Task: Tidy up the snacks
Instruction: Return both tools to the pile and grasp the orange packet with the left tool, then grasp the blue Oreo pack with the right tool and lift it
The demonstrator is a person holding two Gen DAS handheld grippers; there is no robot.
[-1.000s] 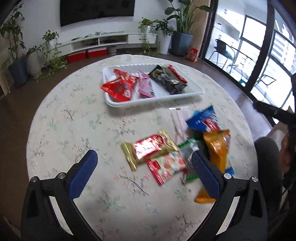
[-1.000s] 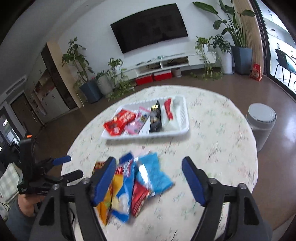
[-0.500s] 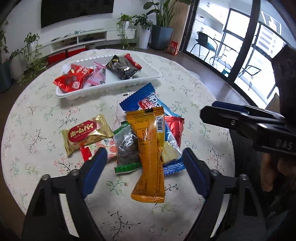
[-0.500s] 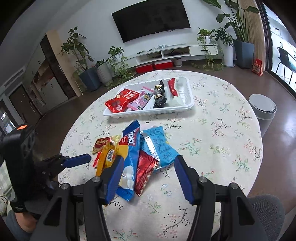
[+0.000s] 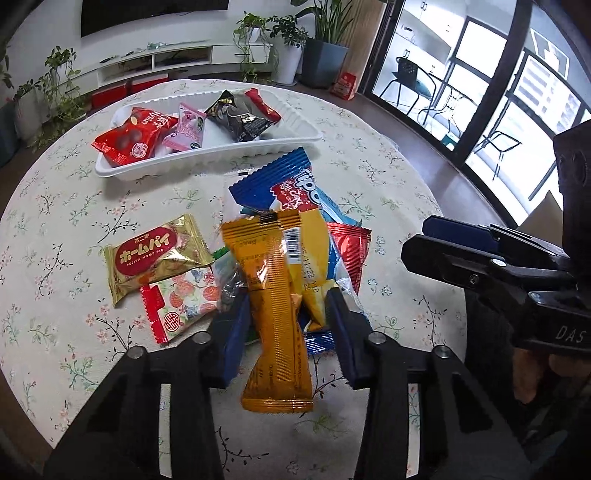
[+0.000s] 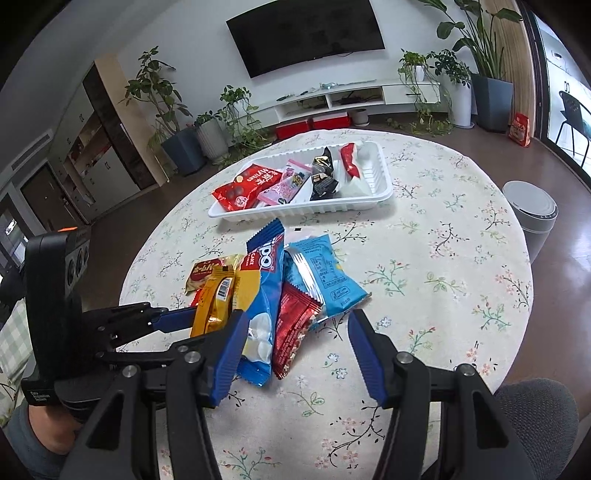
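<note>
Round and covered with a flowery cloth, the bench (image 5: 74,206) was seen in a living room with a dark screen (image 6: 306,33) on the wall and many green plants (image 6: 155,92). At the far side of the bench a white tray (image 5: 207,162) was set, and a red bag (image 5: 135,134), a pink bag (image 5: 186,127) and a black bag (image 5: 238,116) were laid in it. Nearer, a heap of snacks was spread on the cloth. A gold packet (image 5: 151,254) and a flowery packet (image 5: 181,299) were placed at the left of the heap. A dark blue packet (image 5: 280,184), a light blue packet (image 6: 325,273) and a small red packet (image 6: 295,317) were piled at the right.

On top of the heap a long orange packet (image 5: 275,314) was laid. The left gripper (image 5: 286,332) was pointed down at it, and its fingers (image 5: 236,339) had just been closing, so the orange packet was squeezed between them. The right gripper (image 6: 291,354) was held low over the right side of the heap. Its fingers (image 6: 364,354) were left apart, and nothing was gripped by them.
</note>
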